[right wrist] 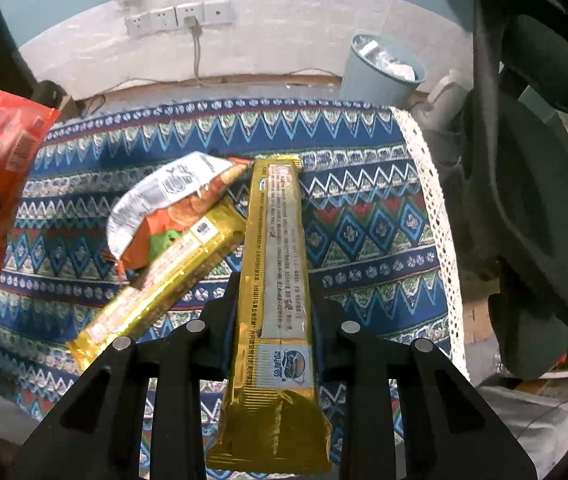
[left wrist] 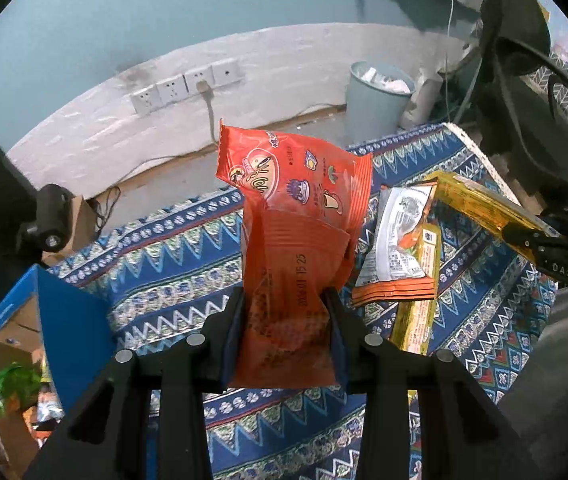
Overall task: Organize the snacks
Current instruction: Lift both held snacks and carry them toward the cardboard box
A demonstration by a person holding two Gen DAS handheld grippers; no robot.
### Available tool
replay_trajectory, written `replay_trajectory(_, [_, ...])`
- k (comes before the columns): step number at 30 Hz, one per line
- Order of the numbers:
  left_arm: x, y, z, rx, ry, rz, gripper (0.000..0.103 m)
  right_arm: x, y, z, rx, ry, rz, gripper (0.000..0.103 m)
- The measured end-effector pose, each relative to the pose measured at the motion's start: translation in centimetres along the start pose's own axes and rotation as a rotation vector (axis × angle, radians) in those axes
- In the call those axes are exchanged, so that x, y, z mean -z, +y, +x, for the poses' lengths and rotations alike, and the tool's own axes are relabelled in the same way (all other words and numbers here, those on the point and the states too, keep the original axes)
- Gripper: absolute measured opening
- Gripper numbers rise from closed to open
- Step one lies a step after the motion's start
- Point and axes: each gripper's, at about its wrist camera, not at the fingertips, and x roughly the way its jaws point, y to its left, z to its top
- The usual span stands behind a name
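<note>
My left gripper (left wrist: 286, 300) is shut on a red-orange snack bag (left wrist: 296, 216) that stands up between its jaws, lifted off the patterned cloth. That bag also shows at the left edge of the right wrist view (right wrist: 0, 160). My right gripper (right wrist: 274, 288) is shut on a long gold biscuit pack (right wrist: 280, 280), raised above the table; the pack appears in the left wrist view too (left wrist: 484, 204), clamped by the right gripper (left wrist: 540, 240). On the cloth lie a second gold pack (right wrist: 164, 284) and a white-and-orange bag (right wrist: 172, 204) resting on it.
A blue cardboard box (left wrist: 64, 320) holding a green packet (left wrist: 8, 390) stands at the table's left. The tablecloth (right wrist: 364, 216) has a lace edge on the right. Behind are a grey bin (right wrist: 380, 68), wall sockets (right wrist: 180, 16) with a cable, and a dark chair (right wrist: 524, 160).
</note>
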Motion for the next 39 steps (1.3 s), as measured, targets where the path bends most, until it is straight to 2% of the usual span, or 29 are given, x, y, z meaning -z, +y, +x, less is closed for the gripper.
replay_trajectory(10, [0.9, 2.5, -4.5, -0.048, -0.053, -0.020, 0.038, -1.5, 1.9, -3.9, 0.014, -0.097, -0.035, 0.027])
replay_trajectory(15, [1.6, 4.3, -6.4, -0.075, -0.065, -0.052, 0.038, -2.3, 3.6, -5.9, -0.020, -0.143, -0.061, 0.027])
replay_trajectory(30, [4.6, 10.1, -11.2, -0.176, -0.103, -0.157, 0.038, -3.8, 12.2, -10.5, -0.159, -0.239, -0.194, 0.027])
replay_trajectory(39, [6.7, 12.3, -12.9, -0.240, -0.127, -0.167, 0.038, -4.4, 18.5, -12.9, -0.236, -0.271, -0.281, 0.027])
